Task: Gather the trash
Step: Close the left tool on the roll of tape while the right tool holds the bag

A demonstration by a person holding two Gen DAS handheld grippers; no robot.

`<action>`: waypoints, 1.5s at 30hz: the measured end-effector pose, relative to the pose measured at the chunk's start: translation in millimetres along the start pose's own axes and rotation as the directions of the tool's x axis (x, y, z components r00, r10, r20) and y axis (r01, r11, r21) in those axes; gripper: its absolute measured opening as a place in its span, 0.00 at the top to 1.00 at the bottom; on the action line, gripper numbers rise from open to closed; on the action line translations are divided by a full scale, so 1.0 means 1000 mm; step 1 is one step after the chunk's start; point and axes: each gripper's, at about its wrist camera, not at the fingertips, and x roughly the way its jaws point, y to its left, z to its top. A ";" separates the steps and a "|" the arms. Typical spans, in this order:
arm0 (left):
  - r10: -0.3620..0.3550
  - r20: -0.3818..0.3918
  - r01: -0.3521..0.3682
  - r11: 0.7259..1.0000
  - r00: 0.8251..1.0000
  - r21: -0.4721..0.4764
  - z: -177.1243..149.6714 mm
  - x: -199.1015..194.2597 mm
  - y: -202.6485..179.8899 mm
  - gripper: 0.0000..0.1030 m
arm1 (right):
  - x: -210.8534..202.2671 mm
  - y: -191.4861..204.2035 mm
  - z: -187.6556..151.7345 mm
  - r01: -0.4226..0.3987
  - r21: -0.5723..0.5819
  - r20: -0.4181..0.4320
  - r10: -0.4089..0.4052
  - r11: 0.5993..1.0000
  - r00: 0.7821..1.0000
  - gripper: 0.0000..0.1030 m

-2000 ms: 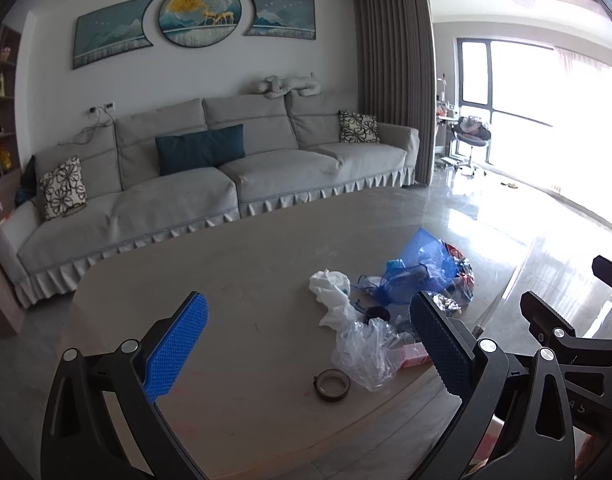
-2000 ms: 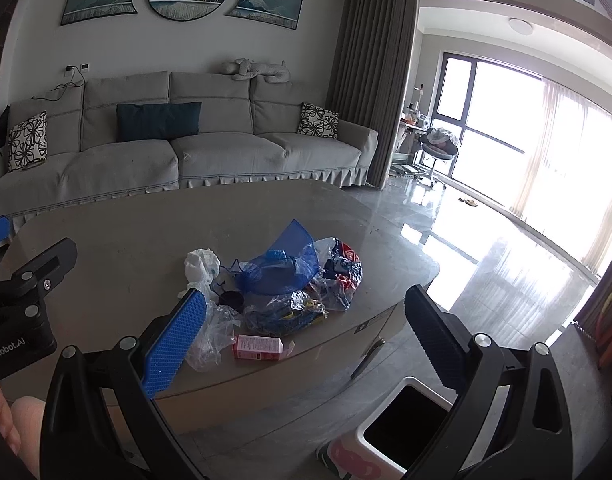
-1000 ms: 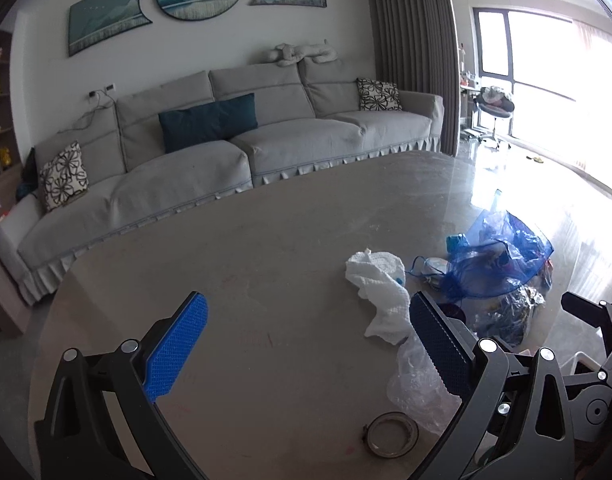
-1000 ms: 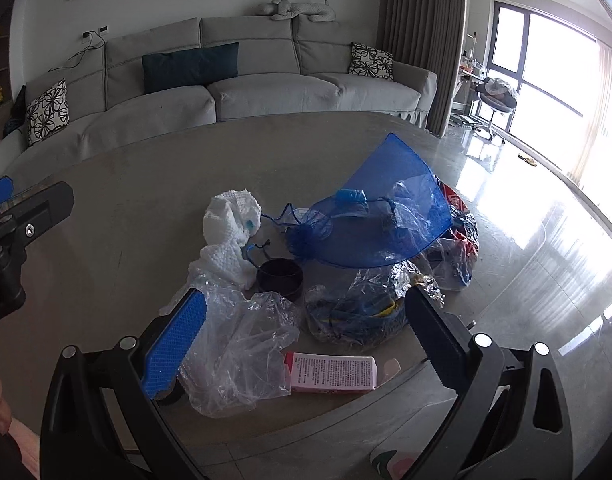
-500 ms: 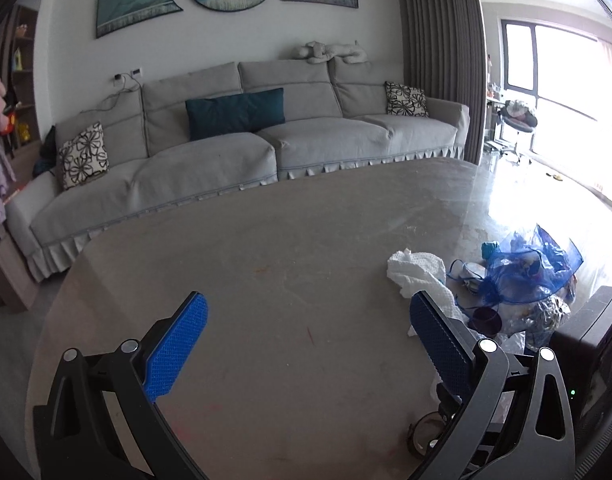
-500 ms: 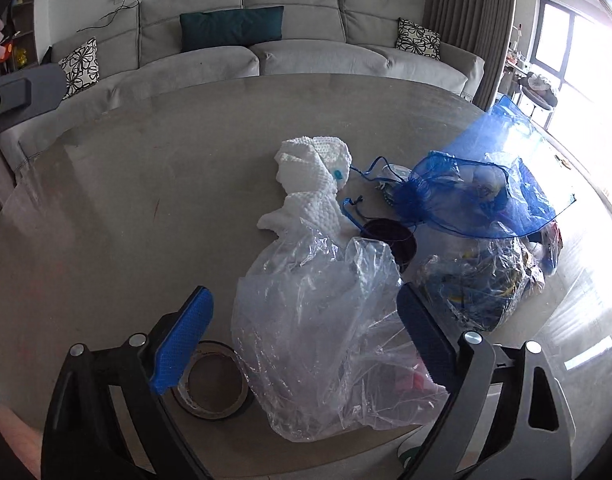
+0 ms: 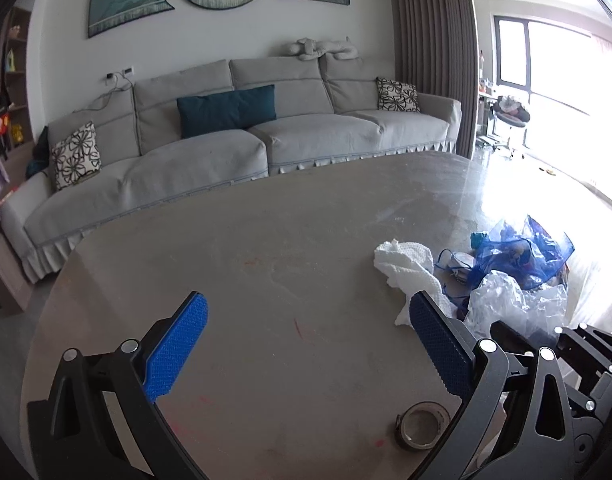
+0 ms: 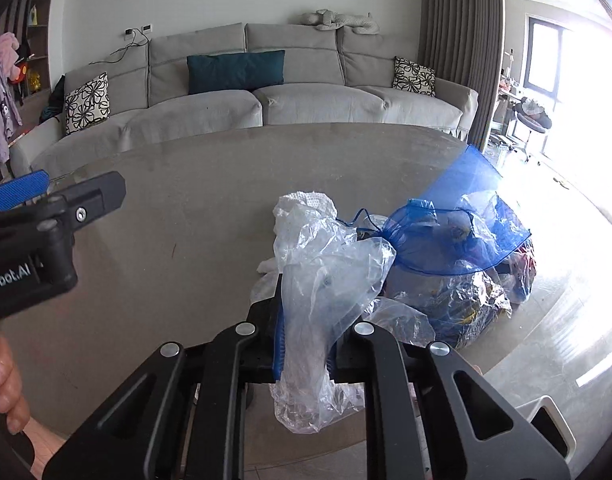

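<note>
Tabletop (image 8: 185, 200) scene: right tongs (image 8: 303, 344) clamp clear plastic bag (image 8: 326, 280).

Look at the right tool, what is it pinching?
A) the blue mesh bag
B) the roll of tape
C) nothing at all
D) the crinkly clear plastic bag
D: the right tool has its blue pads shut on the clear plastic bag, while the blue mesh bag sits behind it and the tape roll lies untouched on the table.
</note>
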 end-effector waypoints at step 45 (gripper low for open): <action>0.048 -0.208 -0.022 0.992 0.977 0.125 -0.103 0.051 -0.084 0.04 | -0.028 -0.045 -0.012 0.089 0.060 0.043 -0.092 0.994 0.995 0.81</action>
